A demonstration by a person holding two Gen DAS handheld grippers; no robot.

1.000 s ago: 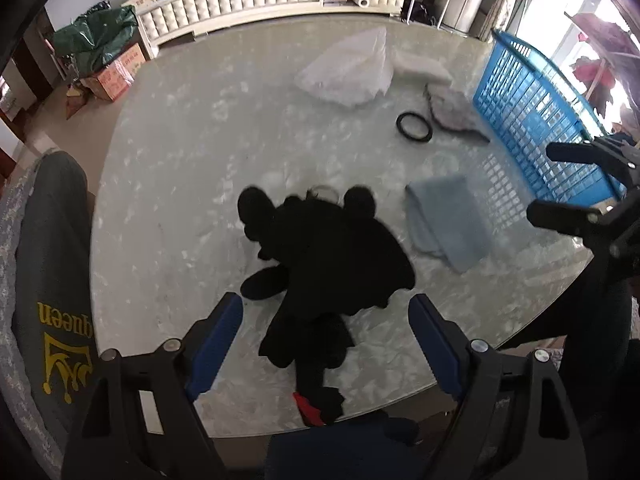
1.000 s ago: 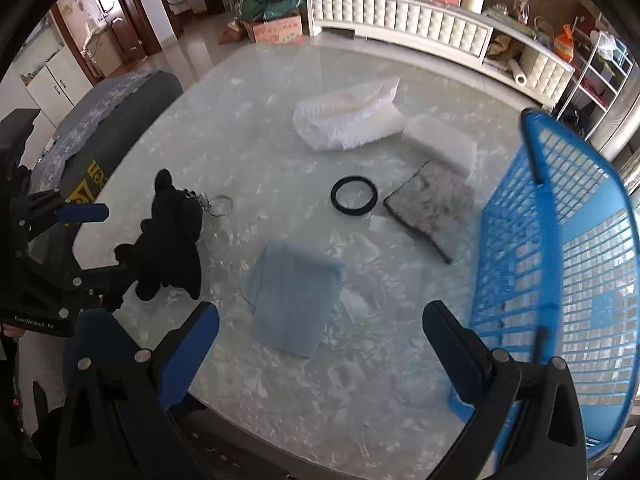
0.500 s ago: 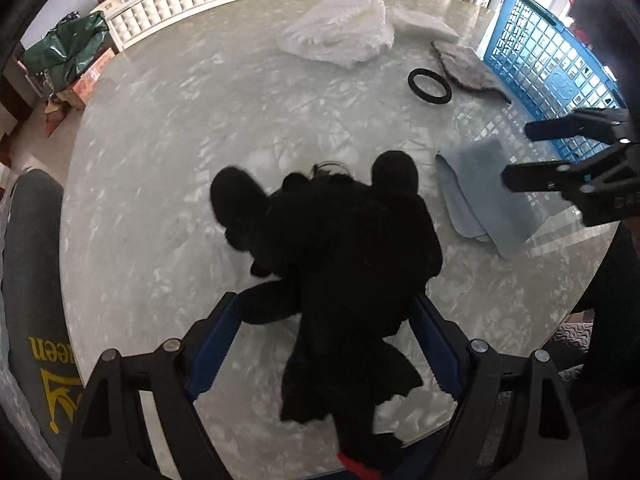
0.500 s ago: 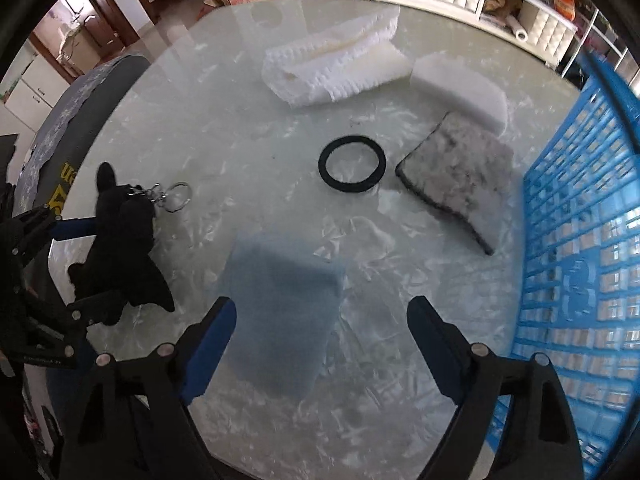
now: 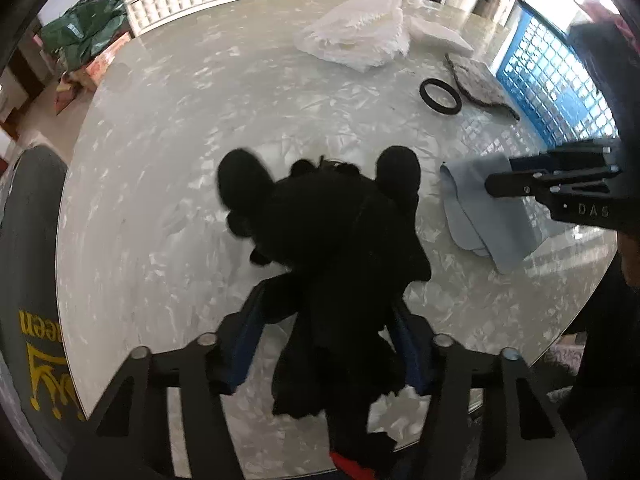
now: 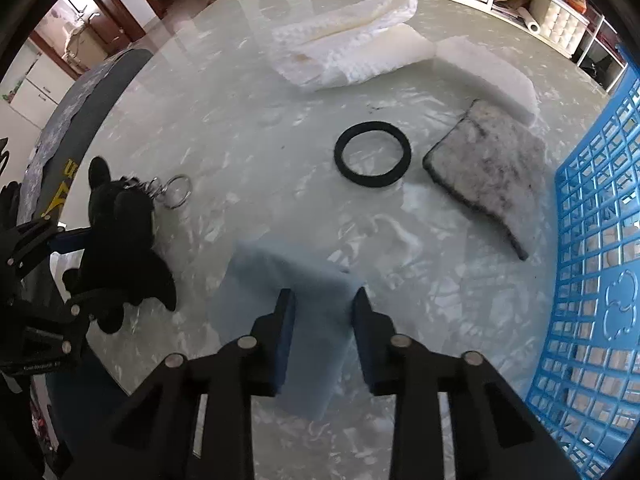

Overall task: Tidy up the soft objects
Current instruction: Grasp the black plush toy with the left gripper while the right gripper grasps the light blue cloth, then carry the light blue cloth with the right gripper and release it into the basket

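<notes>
A round, shiny worktop is seen in a living room, with a white cabinet behind it. A blue basket stands at the worktop's right edge, and it is used here as the landmark.

A black plush toy is held by the left gripper, whose fingers are closed against its sides. The toy is far from the basket, at the near edge of the worktop. A blue cloth lies between the toy and the basket. The right gripper is narrowed around the cloth, and the cloth seems pinched, but a firm hold cannot be told for sure.

The step in hand is judged to be the pick-up of both soft things. Next, each should be lifted and carried over the basket rim, then let go inside.

A black ring and a grey pad lie near the basket, with white wrap farther back.

The toy's lower half is hidden behind the left gripper, and its face cannot be made out. The inside of the basket is mostly cut off.
</notes>
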